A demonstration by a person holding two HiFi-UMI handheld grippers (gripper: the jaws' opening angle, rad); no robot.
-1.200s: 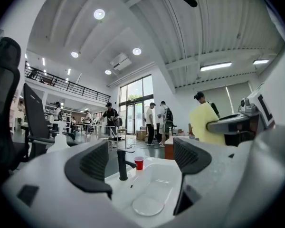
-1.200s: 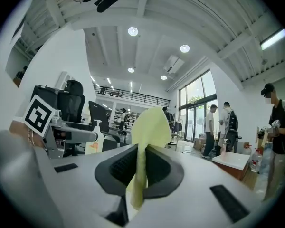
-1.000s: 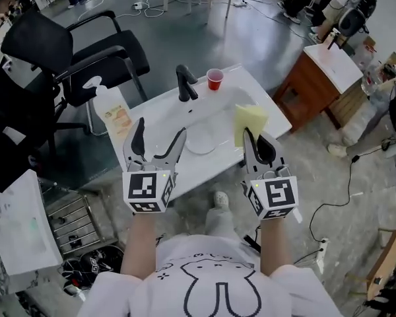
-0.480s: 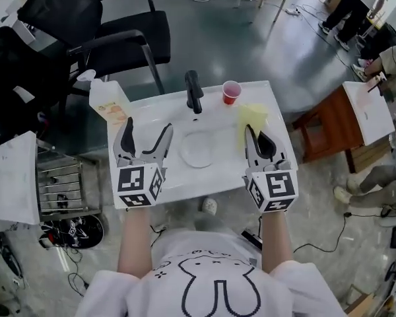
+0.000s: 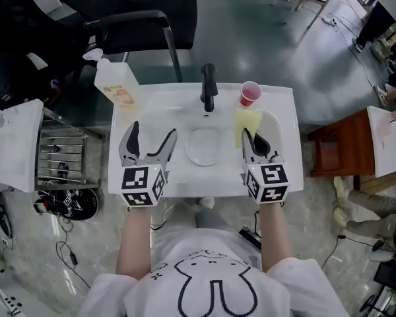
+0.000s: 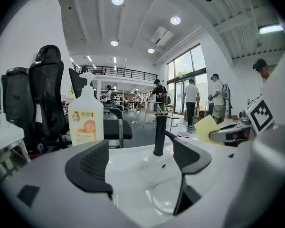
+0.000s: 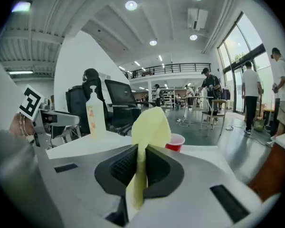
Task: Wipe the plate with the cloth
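A clear glass plate (image 5: 203, 145) lies in the bottom of the white sink basin (image 5: 165, 119), below the black tap (image 5: 208, 88); in the left gripper view the plate (image 6: 167, 197) shows low between the jaws. My left gripper (image 5: 149, 140) stands open over the basin's left side with nothing between its fingers (image 6: 91, 167). My right gripper (image 5: 253, 139) is shut on a yellow cloth (image 5: 249, 124) at the basin's right side. The cloth (image 7: 146, 144) stands up between the pinching jaws.
A soap bottle (image 5: 115, 83) stands at the sink's back left corner and a red cup (image 5: 250, 94) at the back right. A black chair (image 5: 138, 12) is behind the sink, a wire rack (image 5: 65, 167) to the left, a wooden cabinet (image 5: 346, 150) to the right.
The head view has swung so the sink lies squarely ahead. Both grippers keep their places over the basin, the right still pinching the cloth.
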